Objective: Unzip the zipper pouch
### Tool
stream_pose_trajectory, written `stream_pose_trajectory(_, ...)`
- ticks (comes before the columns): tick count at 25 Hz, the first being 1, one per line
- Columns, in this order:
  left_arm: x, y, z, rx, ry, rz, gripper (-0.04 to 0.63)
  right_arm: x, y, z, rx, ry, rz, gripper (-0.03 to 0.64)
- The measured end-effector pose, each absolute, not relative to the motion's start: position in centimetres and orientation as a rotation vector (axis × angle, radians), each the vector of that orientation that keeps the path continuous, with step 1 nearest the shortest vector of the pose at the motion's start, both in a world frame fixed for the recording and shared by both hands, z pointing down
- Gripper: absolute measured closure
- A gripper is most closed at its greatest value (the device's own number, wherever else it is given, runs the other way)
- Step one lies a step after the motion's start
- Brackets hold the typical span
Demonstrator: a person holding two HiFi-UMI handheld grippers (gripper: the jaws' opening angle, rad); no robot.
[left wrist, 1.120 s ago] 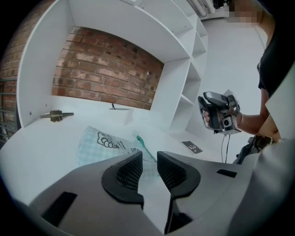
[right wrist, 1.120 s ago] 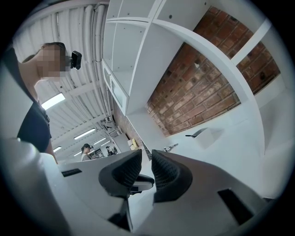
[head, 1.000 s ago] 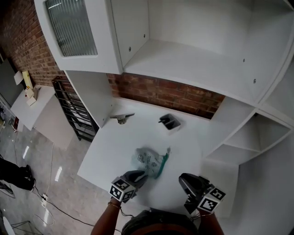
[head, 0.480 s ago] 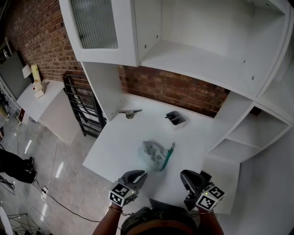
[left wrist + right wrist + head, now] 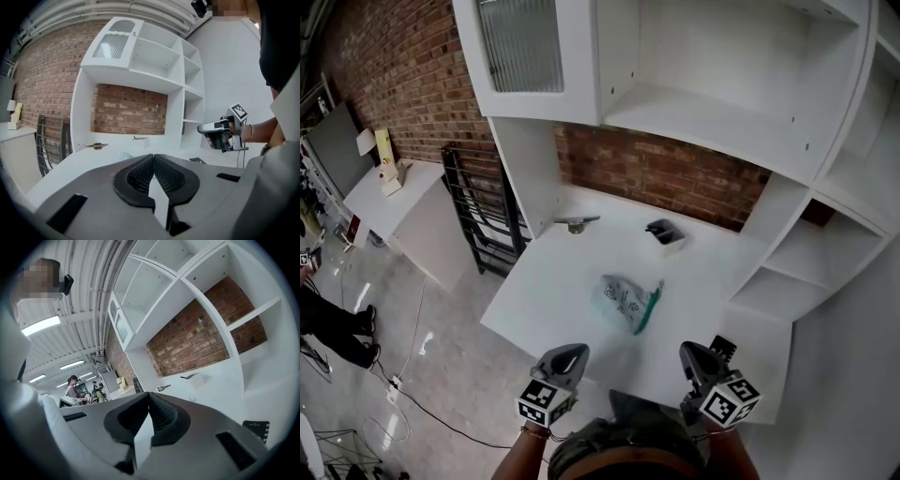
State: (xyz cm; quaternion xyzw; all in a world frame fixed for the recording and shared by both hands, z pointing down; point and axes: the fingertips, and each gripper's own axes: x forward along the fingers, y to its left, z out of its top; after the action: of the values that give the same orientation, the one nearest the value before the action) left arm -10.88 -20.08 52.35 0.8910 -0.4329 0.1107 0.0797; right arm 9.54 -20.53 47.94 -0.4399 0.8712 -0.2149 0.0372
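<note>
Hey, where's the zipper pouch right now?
In the head view, the zipper pouch lies near the middle of the white table, nearer the person than the small white box by the brick wall.

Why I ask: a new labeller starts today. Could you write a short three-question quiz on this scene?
1. Fill in: the zipper pouch lies on the white ____.
2. The left gripper and right gripper are: A wide open; B shut, empty; C shut on the pouch.
3. True or false: the pouch sits on a shelf.
Key: 1 table; 2 B; 3 false.
</note>
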Motion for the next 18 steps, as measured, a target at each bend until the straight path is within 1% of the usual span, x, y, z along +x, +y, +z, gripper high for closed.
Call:
stream_pose_trajectory(5, -12.4, -18.3, 52.2, 2.642, -1.374, 0.323, 0.592, 9.1, -18.9, 48.2, -1.362, 2.670, -0.669, 0.617)
stream_pose_trajectory(18, -13.9, -15.9, 52.4, 2.628, -1.389, 0.326, 0.592, 8.5, -17.6, 48.0, -1.387, 2.691, -0.633, 0.617)
